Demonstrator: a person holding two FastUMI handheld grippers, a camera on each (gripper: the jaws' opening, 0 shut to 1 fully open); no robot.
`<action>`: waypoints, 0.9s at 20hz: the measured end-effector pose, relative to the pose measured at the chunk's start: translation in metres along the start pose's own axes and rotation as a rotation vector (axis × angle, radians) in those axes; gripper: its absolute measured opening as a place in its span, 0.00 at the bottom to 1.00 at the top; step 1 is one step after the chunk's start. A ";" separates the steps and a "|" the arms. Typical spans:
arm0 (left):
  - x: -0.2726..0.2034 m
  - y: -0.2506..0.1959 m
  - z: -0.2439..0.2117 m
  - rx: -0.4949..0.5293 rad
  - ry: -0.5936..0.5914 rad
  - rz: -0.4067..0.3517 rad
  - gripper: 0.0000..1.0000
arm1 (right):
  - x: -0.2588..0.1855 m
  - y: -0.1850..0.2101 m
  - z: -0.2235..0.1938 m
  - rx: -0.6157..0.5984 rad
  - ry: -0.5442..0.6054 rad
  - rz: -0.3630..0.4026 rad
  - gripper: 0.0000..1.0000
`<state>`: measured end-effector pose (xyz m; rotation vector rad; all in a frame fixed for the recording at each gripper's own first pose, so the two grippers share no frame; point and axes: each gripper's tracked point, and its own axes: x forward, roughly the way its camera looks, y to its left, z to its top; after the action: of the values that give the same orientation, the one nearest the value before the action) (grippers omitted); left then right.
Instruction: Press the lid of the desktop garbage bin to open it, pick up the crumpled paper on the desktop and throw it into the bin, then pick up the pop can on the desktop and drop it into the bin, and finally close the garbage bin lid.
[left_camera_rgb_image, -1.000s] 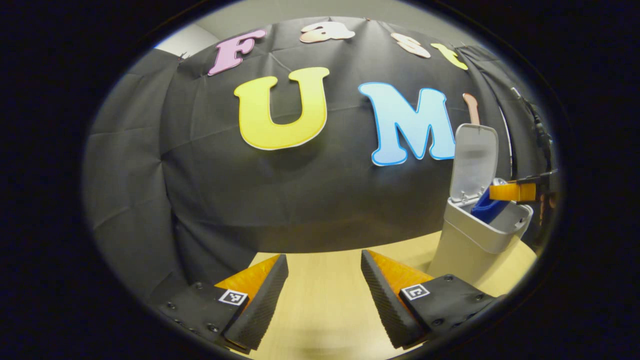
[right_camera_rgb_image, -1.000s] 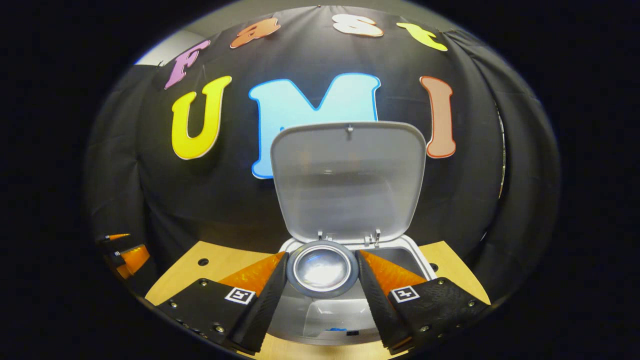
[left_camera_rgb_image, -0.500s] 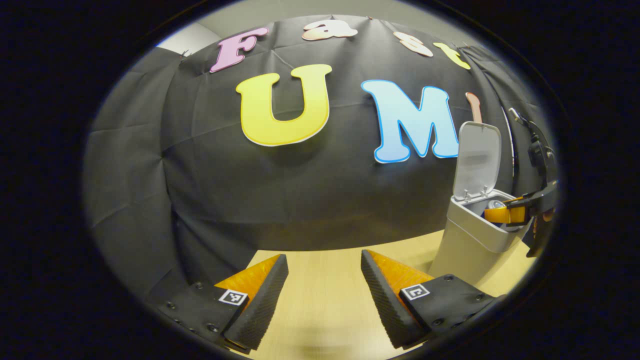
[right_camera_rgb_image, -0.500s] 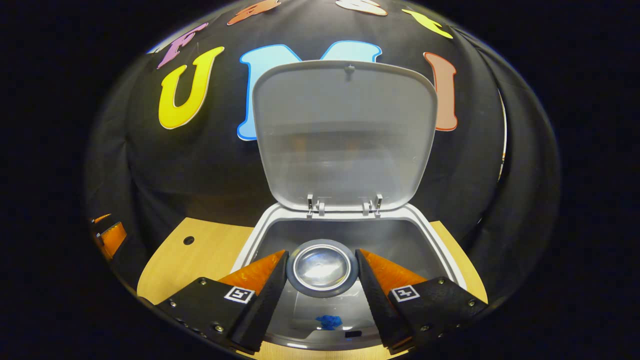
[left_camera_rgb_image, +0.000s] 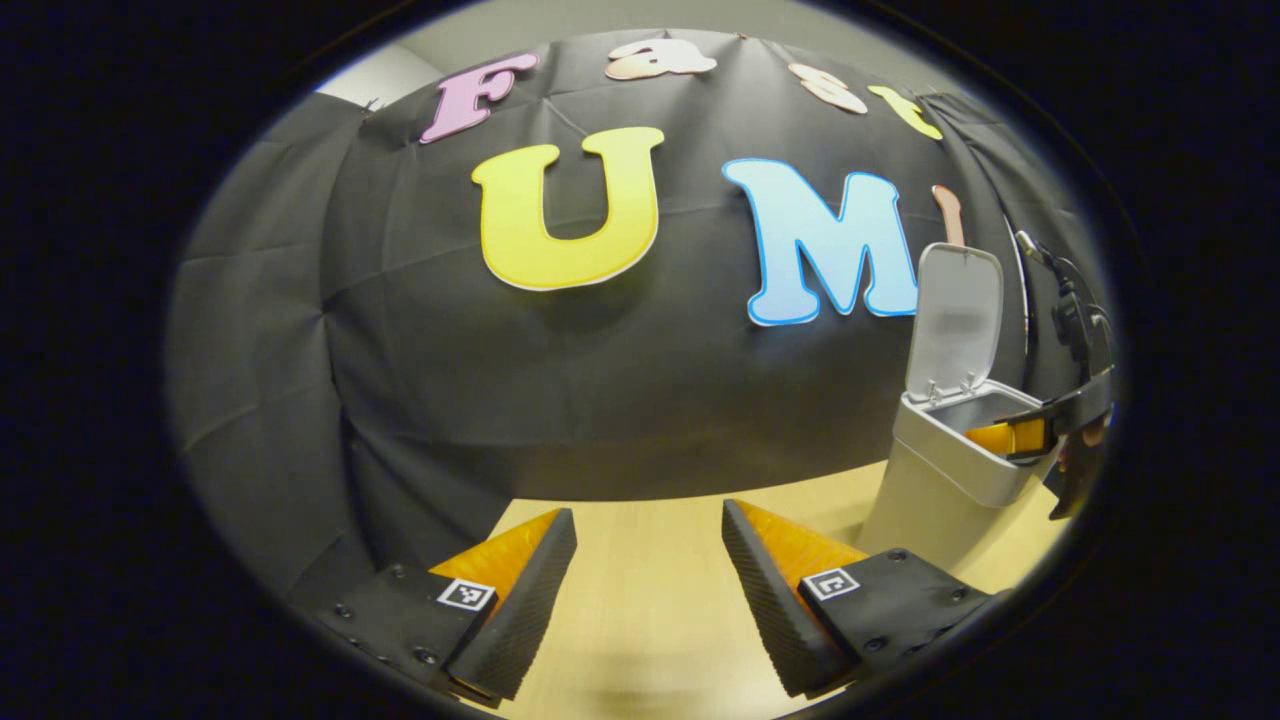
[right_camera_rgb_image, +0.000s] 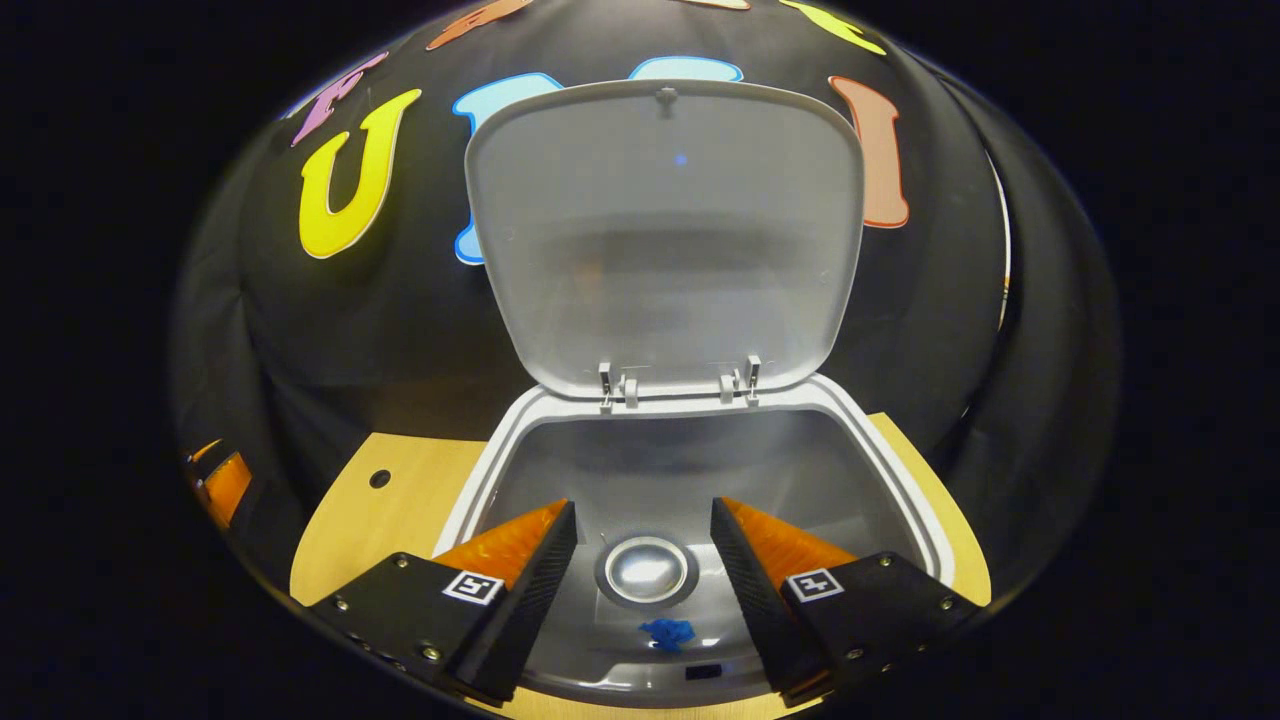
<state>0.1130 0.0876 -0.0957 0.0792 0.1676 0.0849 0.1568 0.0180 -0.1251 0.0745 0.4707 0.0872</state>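
- We see the garbage bin (right_camera_rgb_image: 690, 470) open, its lid (right_camera_rgb_image: 665, 230) standing upright on the hinges at the far rim, just ahead of the right hand-held gripper (right_camera_rgb_image: 640, 590).
- The pop can (right_camera_rgb_image: 647, 571) lies down inside the bin, below and between the right fingers (right_camera_rgb_image: 520, 590), touching neither. We judge the can drop as done.
- Can orientation: we look at one round concave end, so its long axis runs roughly along the right hand-held gripper's line of sight, down into the bin; the can seems to stand on end. Which end faces us, we cannot tell.
- Right hand-held gripper is spread, holding nothing, poised over the bin's mouth.
- A small blue scrap (right_camera_rgb_image: 667, 631) sits on the bin floor near the can, on our near side. Crumpled paper: we cannot make it out in the bin; we judge it went in already, since no paper lies on the visible table (left_camera_rgb_image: 650, 600).
- Left hand-held gripper (left_camera_rgb_image: 650, 590) is spread and empty, low over bare table, well off to the left of the bin (left_camera_rgb_image: 950, 470).
- Left to do: close the lid only.
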 end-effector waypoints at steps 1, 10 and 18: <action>-0.001 0.000 -0.001 0.000 0.001 0.001 0.96 | -0.002 0.000 -0.001 -0.003 0.001 0.000 0.98; -0.006 -0.002 0.002 -0.011 -0.006 -0.008 0.96 | -0.039 0.009 0.041 -0.014 -0.131 0.026 0.97; -0.013 0.003 0.006 -0.020 -0.014 -0.002 0.96 | -0.072 0.005 0.087 0.000 -0.231 0.026 0.97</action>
<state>0.1013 0.0892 -0.0879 0.0594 0.1529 0.0835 0.1328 0.0116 -0.0147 0.0898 0.2389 0.1030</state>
